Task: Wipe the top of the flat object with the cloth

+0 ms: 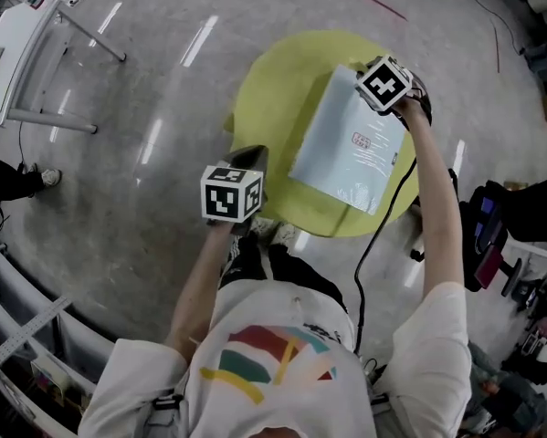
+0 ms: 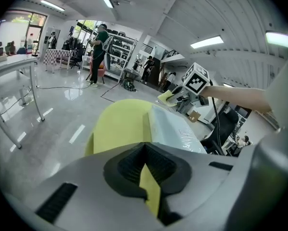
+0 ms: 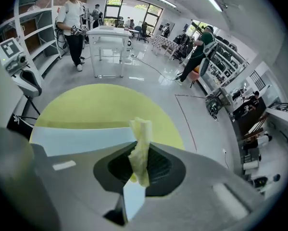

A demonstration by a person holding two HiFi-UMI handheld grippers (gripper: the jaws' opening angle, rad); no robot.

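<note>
Nearest us, the person's shirt [image 1: 273,363]; just beyond it, the left gripper [image 2: 144,170] at the table's [image 1: 264,89] near-left edge, clenched, only a yellow sliver of table in its slit; the flat packet [image 1: 346,144] covers the table's right half, long axis running far edge to near edge; the right gripper [image 3: 134,174], grasping the cloth [image 3: 140,143], hangs over the packet's far corner; we judge the wipe should run along that axis toward the near edge, the right hand being nearer.
</note>
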